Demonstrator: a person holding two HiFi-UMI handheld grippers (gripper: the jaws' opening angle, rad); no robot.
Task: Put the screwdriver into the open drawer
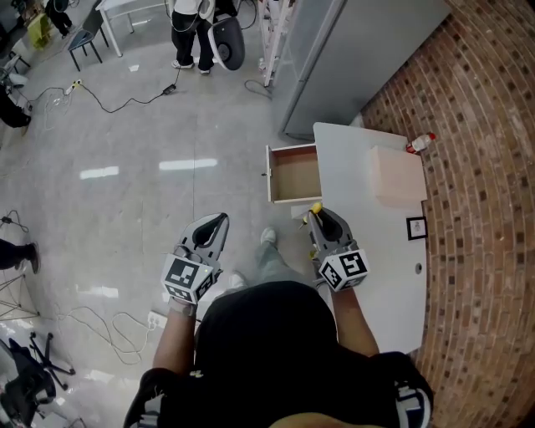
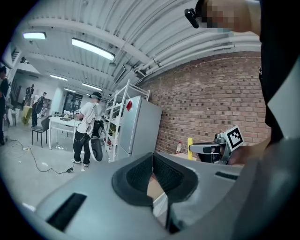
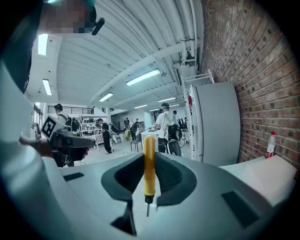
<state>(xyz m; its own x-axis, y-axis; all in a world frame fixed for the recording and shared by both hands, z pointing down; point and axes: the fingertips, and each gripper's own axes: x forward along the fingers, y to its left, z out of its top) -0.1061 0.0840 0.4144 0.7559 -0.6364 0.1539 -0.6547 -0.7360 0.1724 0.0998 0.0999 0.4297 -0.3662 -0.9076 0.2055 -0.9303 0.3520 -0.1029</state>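
The screwdriver (image 3: pixel 149 161) has a yellow handle and a short metal tip. It stands upright between the pads of my right gripper (image 3: pixel 150 187), tip pointing down, and the jaws are shut on it. In the head view the right gripper (image 1: pixel 318 216) hovers at the near left edge of the white table (image 1: pixel 376 251), with the screwdriver's yellow end (image 1: pixel 315 207) just short of the open drawer (image 1: pixel 294 174). The drawer sticks out from the table's left side, and what shows of its brown inside is bare. My left gripper (image 1: pixel 220 221) hangs over the floor left of the drawer, its pads together with nothing between them.
A pale pink box (image 1: pixel 397 175) and a red-capped bottle (image 1: pixel 420 143) sit at the table's far end by the brick wall (image 1: pixel 485 167). A grey cabinet (image 1: pixel 351 58) stands beyond the drawer. A person (image 1: pixel 192 25) stands farther off, and cables (image 1: pixel 109 100) trail across the floor.
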